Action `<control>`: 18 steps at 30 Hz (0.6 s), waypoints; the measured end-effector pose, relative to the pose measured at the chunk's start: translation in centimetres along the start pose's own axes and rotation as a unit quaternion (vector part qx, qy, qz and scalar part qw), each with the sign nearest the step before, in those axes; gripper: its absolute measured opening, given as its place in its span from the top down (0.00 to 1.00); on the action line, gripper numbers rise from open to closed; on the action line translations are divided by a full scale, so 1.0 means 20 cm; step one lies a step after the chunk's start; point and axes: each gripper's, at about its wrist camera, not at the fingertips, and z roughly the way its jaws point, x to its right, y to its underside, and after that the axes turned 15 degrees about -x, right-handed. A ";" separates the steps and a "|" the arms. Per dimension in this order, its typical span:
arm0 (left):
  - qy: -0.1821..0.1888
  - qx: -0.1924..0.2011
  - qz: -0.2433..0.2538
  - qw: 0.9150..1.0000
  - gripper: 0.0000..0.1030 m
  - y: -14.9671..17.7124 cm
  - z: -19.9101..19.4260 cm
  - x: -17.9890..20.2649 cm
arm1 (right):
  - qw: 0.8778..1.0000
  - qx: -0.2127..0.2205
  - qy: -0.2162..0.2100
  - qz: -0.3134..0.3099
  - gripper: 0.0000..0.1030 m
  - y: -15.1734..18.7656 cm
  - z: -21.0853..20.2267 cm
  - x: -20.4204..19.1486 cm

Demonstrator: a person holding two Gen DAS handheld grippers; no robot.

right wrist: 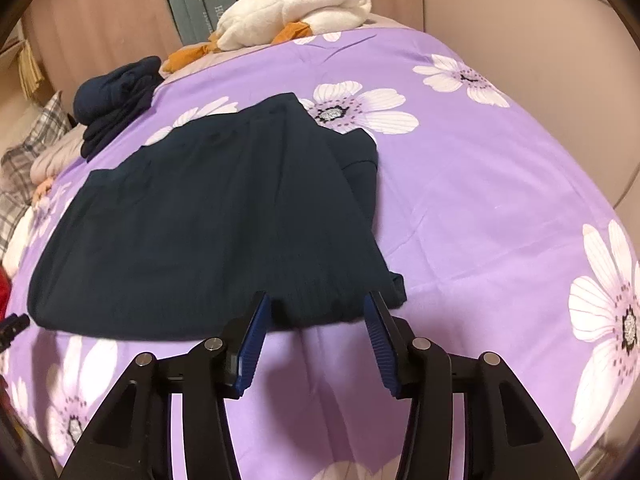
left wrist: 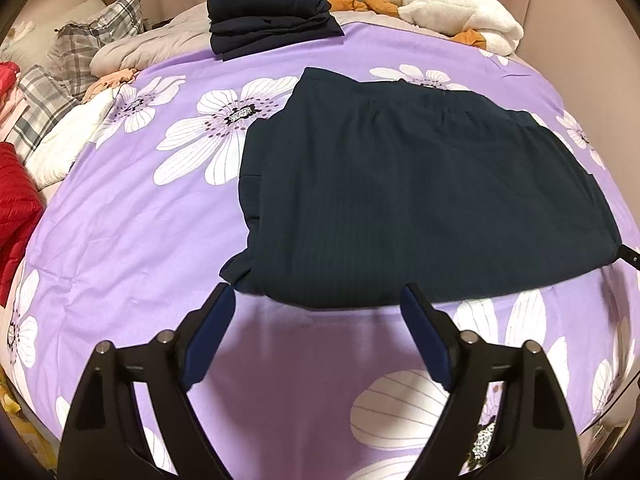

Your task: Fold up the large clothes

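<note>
Left wrist view first: the left gripper [left wrist: 318,294] fills the bottom of the frame, jaws spread wide with only purple bedspread [left wrist: 120,216] between the blue pads. The dark navy garment [left wrist: 420,200] lies flat across the centre and right of the frame, its near hem just above the fingertips; the pads do not press on it. At the far left edge sits a red padded jacket [left wrist: 16,216], with plaid pillows [left wrist: 80,48] above it in the upper left. At top centre a folded navy stack [left wrist: 268,12] rests on the far part of the bed, well apart from the garment. To its right, a white fluffy blanket [left wrist: 460,12] with orange cloth [left wrist: 372,0] tucked beside it. The right gripper's black tip [left wrist: 632,258] peeks in at the right edge, at the garment's corner.

Over to the right wrist view: the garment [right wrist: 208,216] sprawls across the left and centre. The right gripper [right wrist: 316,298] rises from the bottom centre, jaws apart, fingertips straddling the near hem; fabric lies in the gap, but the pads stand clear of it. The folded stack [right wrist: 116,92] is upper left, the white blanket [right wrist: 296,12] at top centre, and open flowered bedspread [right wrist: 500,200] fills the right. Nothing lies on the garment itself.
</note>
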 end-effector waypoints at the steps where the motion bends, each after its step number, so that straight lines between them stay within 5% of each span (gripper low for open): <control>1: -0.001 0.002 0.000 1.000 0.17 0.00 -0.01 0.00 | 1.000 0.001 0.001 0.000 0.42 0.00 -0.01 -0.01; 4: -0.001 -0.002 0.004 1.000 0.16 0.01 -0.03 0.01 | 1.000 0.007 0.000 -0.007 0.33 0.02 -0.05 -0.04; 18: 0.010 0.016 -0.008 1.000 0.02 0.05 -0.19 0.03 | 0.999 0.016 -0.026 -0.033 0.23 0.05 -0.15 -0.21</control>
